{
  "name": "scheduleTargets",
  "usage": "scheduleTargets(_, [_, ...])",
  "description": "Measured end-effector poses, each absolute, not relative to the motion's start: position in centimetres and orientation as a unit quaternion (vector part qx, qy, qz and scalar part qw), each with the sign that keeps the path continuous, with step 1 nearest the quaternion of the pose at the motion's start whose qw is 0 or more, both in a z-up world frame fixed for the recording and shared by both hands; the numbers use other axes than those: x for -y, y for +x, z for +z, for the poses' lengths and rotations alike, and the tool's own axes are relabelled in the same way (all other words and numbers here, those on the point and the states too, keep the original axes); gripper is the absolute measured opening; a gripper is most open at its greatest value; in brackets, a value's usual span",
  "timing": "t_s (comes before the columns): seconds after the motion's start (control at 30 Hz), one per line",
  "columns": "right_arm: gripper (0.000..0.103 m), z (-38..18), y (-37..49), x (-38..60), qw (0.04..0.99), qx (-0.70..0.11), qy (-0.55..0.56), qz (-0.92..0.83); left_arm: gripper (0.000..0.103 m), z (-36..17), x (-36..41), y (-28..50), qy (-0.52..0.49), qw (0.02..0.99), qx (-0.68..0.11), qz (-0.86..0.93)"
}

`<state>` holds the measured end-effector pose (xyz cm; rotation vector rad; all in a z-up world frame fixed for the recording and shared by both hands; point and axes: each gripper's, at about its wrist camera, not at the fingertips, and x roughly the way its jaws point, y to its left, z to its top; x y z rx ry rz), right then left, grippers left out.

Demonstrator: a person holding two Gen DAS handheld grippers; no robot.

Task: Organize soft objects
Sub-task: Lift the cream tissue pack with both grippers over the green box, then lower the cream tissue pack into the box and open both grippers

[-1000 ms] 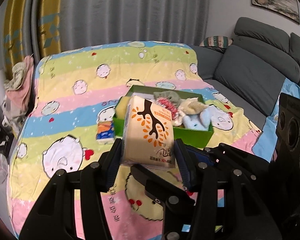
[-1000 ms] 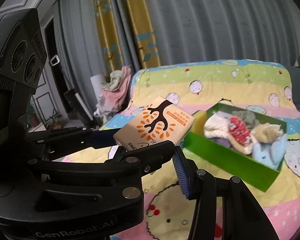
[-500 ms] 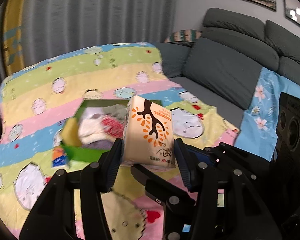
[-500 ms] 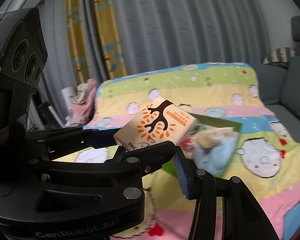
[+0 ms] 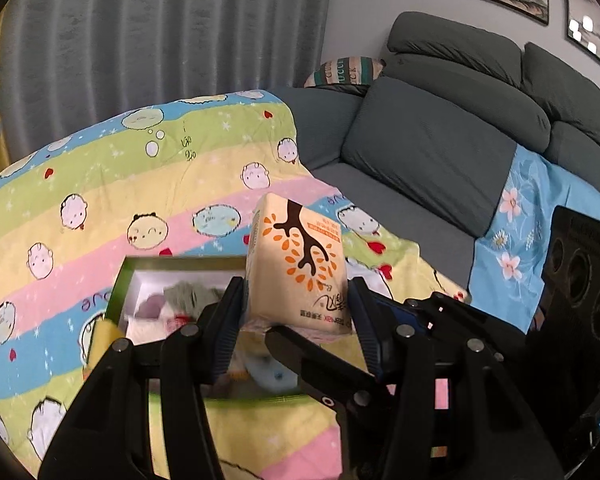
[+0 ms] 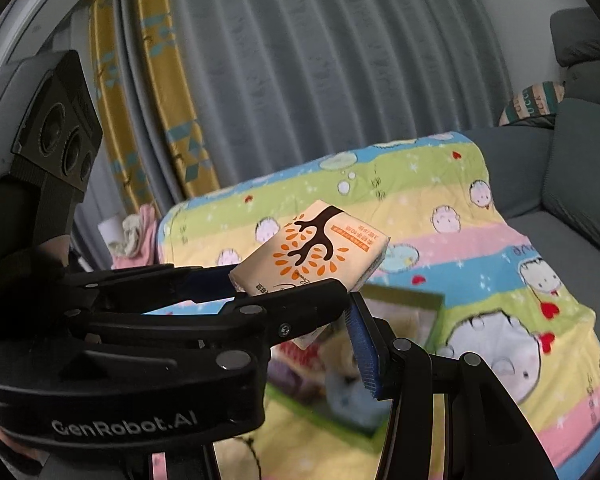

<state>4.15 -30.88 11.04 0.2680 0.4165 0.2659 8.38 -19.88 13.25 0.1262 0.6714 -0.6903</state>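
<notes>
Left wrist view, nearest first: left gripper (image 5: 296, 312), black, two fingers with blue pads, half-closed and clamped on either side of a cream plastic tissue pack with an orange-leafed brown tree print (image 5: 298, 268). Lower end of pack cut off behind a black finger of the other tool crossing underneath.

Right wrist view: right gripper (image 6: 300, 300) also half-closed on the same tissue pack (image 6: 312, 254), one pad at its near end, one at its underside; far corner sticks out free. Pack held in the air by both tools, tilted, above the box.

Below: green-rimmed open cardboard box (image 5: 118, 280) on the bed, mostly hidden by gripper arms. Contents blurred — something grey, something white, a pale blue soft piece (image 5: 274, 374); cannot tell them apart.

Under it: striped pastel cartoon-print quilt (image 5: 112, 184).

Beyond: grey fabric sofa (image 5: 432, 140), striped cushion (image 5: 346, 72) at its end, grey pleated curtain (image 5: 160, 40), yellow patterned curtain (image 6: 168, 120), heap of pink and pale cloth (image 6: 134, 236) partly hidden by the quilt edge.
</notes>
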Motion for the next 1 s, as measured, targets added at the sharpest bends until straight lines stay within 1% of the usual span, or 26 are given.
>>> scheduleTargets(0.23, [0.051, 10.6, 8.1, 31.5, 0.958, -0.218, 0.131, 0.132, 0.051, 12.7, 20.7, 11.9, 0.055, 0.882, -0.333, -0.330])
scheduleTargets(0.67, [0.051, 5.2, 14.1, 30.5, 0.936, -0.296, 0.124, 0.143, 0.051, 6.4, 20.0, 18.2, 0.011, 0.866, -0.399, -0.299])
scheduleTargets(1.0, [0.051, 2.0, 17.0, 29.4, 0.920, -0.344, 0.117, 0.146, 0.051, 2.8, 19.5, 20.9, -0.004, 0.855, -0.437, -0.277])
